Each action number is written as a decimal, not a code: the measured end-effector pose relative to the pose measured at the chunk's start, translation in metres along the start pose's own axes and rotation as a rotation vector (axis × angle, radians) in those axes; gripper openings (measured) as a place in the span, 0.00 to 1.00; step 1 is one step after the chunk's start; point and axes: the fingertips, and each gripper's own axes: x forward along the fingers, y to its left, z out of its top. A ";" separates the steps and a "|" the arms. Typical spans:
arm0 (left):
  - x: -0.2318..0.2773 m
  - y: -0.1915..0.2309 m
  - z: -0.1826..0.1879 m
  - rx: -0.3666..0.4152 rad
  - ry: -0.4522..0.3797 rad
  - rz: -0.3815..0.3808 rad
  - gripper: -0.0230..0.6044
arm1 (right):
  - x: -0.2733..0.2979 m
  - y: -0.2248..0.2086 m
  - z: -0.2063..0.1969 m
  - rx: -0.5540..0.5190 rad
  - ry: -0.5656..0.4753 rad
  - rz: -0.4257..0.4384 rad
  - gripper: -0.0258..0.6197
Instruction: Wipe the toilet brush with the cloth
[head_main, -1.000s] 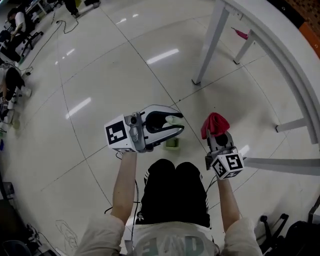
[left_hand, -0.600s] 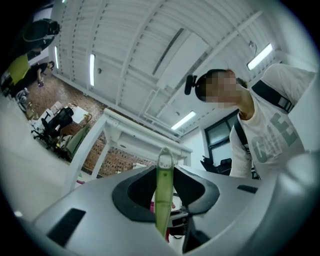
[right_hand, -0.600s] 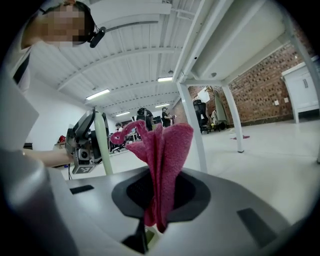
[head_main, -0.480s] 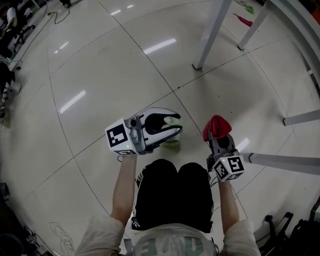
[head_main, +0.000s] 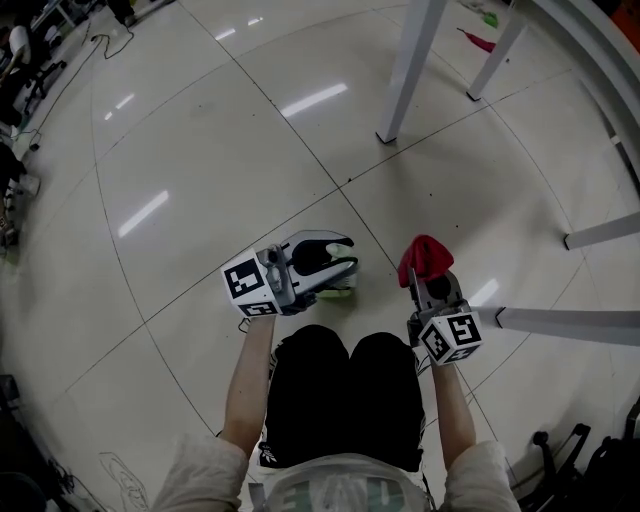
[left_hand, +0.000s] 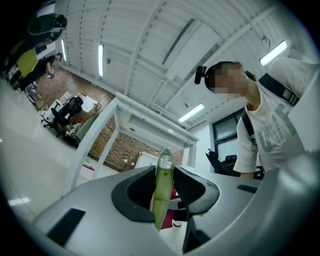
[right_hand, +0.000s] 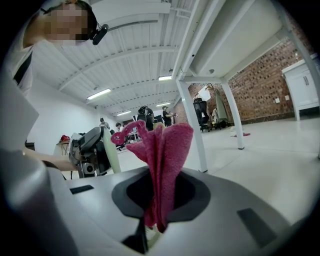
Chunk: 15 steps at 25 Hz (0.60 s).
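Observation:
My left gripper (head_main: 340, 258) is shut on the slim pale-green handle of the toilet brush (left_hand: 163, 190), which stands upright between its jaws in the left gripper view. A green part of the brush (head_main: 341, 291) shows just below that gripper, low over the floor. My right gripper (head_main: 424, 275) is shut on a bunched red cloth (head_main: 425, 253), which sticks up out of the jaws as red cloth (right_hand: 164, 150) in the right gripper view. The two grippers sit side by side, a small gap apart; the cloth and the brush are not touching. The brush head is hidden.
White table legs (head_main: 404, 72) stand ahead, and a horizontal white bar (head_main: 565, 322) lies close on the right. My knees in black shorts (head_main: 345, 390) are right behind the grippers. Dark bags (head_main: 590, 460) sit at the lower right. Glossy tiled floor (head_main: 200, 150) spreads to the left.
Both grippers have sunk toward the floor, keeping the brush handle and the red cloth in their jaws. They look smaller and closer to my knees in the head view.

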 end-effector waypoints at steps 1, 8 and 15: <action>-0.001 0.002 0.001 -0.005 -0.010 0.024 0.22 | 0.000 0.000 -0.002 0.005 0.001 0.002 0.09; -0.040 0.025 0.050 0.118 -0.130 0.353 0.22 | 0.007 0.001 0.007 0.019 -0.027 0.008 0.09; -0.075 0.036 0.069 0.133 -0.277 0.556 0.11 | 0.035 0.021 0.029 0.067 -0.104 0.011 0.09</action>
